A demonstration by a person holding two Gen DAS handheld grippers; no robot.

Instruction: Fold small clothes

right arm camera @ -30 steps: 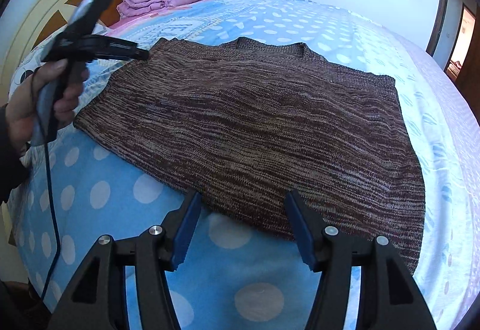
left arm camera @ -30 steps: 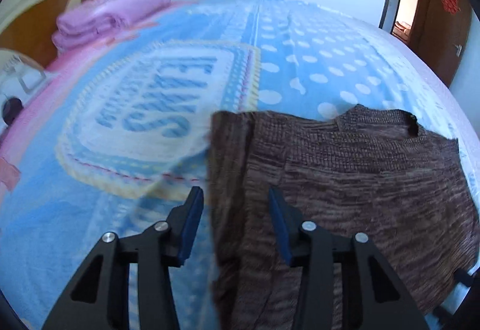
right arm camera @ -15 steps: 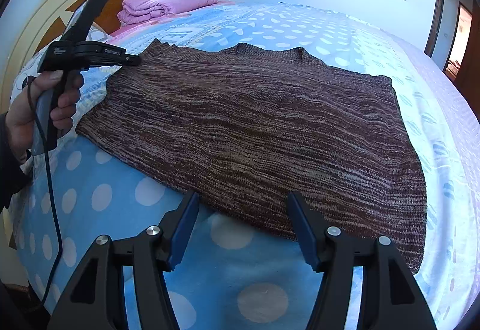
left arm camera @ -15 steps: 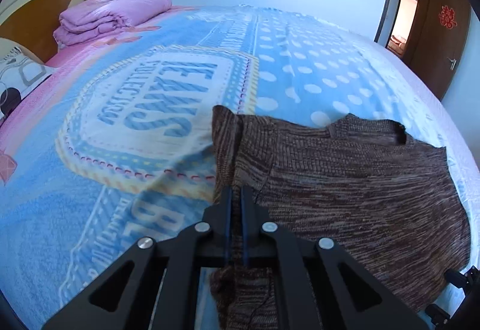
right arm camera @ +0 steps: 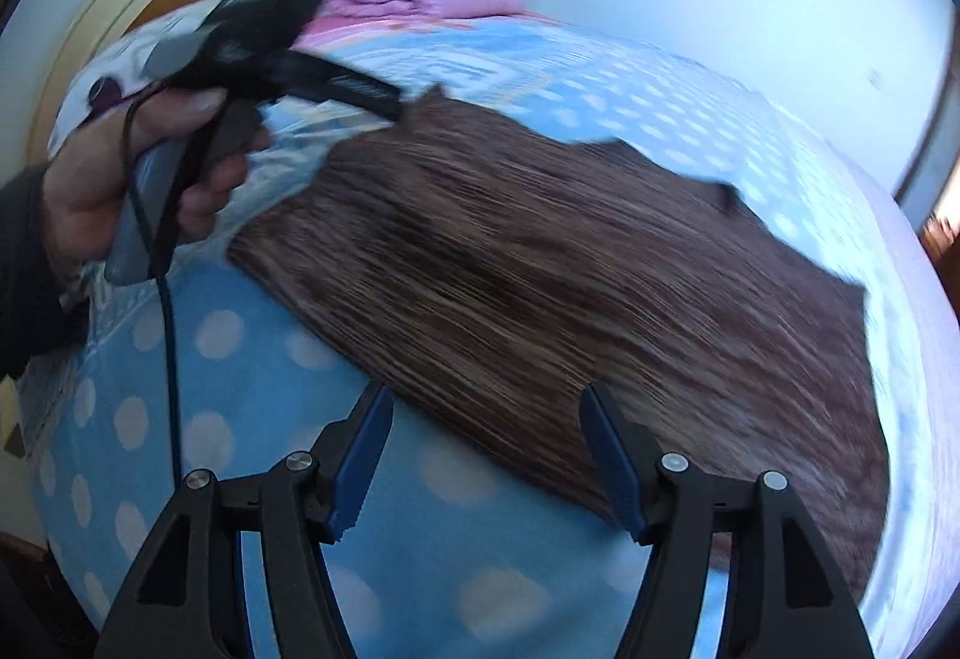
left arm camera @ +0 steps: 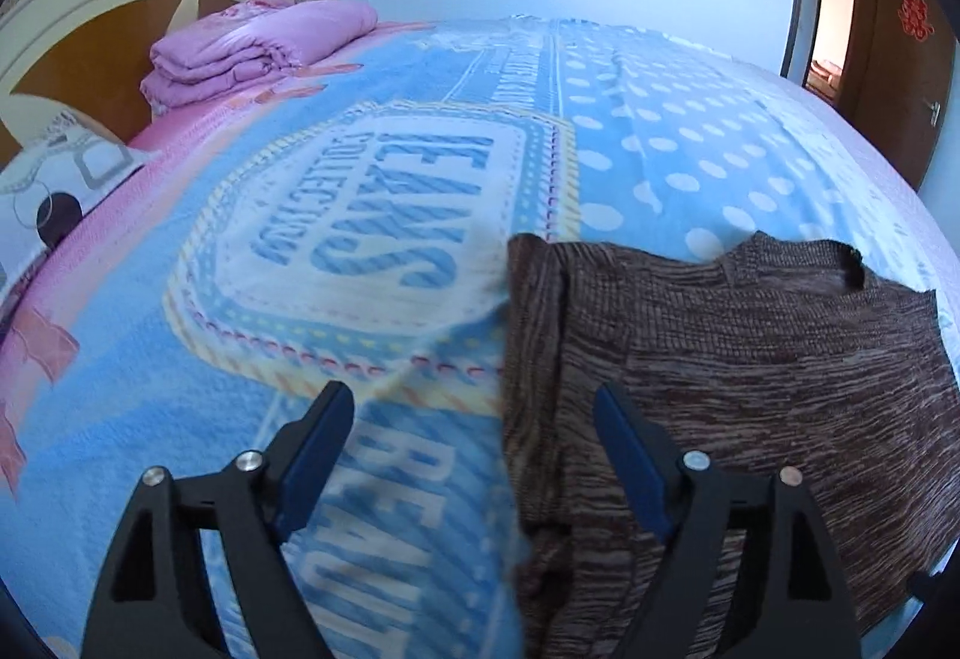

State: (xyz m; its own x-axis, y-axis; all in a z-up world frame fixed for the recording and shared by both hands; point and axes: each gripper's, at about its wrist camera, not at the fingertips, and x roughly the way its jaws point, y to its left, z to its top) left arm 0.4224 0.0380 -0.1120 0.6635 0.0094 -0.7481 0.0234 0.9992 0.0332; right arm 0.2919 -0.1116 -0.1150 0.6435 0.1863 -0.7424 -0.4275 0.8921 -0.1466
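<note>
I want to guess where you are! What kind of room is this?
Most likely a bedroom. There is a big bed with a blue polka-dot blanket, a curved headboard, and a folded pink quilt by it. A brown knitted sweater lies on the blanket.

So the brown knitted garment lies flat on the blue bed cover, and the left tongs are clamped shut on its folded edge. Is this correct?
Not quite. The brown knitted garment does lie on the blue bed cover, but the left tongs are open: their jaws have just been opening and stand wide apart over the folded edge, pressing nothing. The left wrist view shows this.
</note>
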